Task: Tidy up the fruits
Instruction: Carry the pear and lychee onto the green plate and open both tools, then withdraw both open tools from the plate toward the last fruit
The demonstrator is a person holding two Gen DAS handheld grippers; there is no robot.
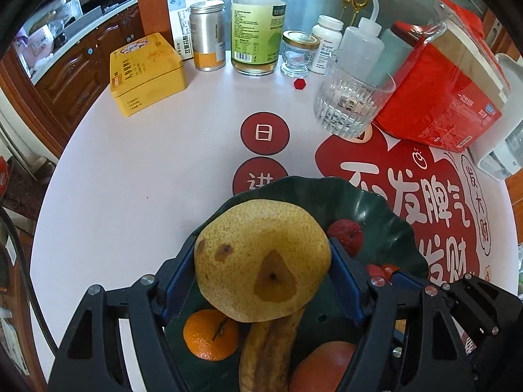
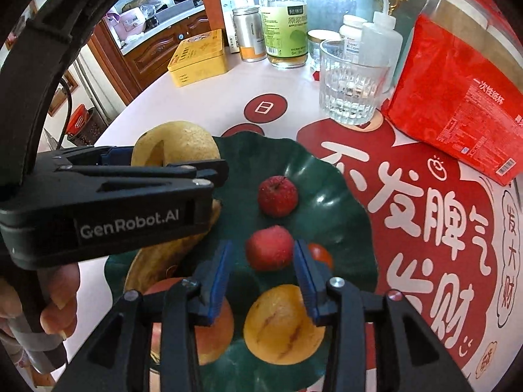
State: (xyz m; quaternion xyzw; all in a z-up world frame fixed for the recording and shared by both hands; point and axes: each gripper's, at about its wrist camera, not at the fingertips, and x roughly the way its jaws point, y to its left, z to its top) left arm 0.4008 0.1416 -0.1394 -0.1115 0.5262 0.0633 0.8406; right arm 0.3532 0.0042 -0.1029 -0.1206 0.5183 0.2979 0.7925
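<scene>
1. Left wrist view: left gripper (image 1: 263,261) clamped on a yellow pear (image 1: 261,258), blue fingers (image 1: 178,277) pressed to both flanks; pear held over the green leaf-shaped plate (image 1: 385,202), not yet set down as far as can be told.
2. Right wrist view: right gripper (image 2: 263,261) with fingers (image 2: 217,272) apart, straddling a small red fruit (image 2: 269,248) that lies on the plate; pads apparently clear of it, so likely just released or about to be taken. Cannot tell which.
3. Already on the plate: banana (image 1: 268,352), mandarin (image 1: 210,334), second red fruit (image 2: 278,196), yellow-orange fruit (image 2: 281,325), a tomato-like piece (image 2: 318,254) behind the right finger.
4. Bench (image 1: 147,163) otherwise carries no loose fruit in view, only bottles, a tin, a glass.
5. Judgement: near the end; pear placement left, perhaps final tidying.
</scene>
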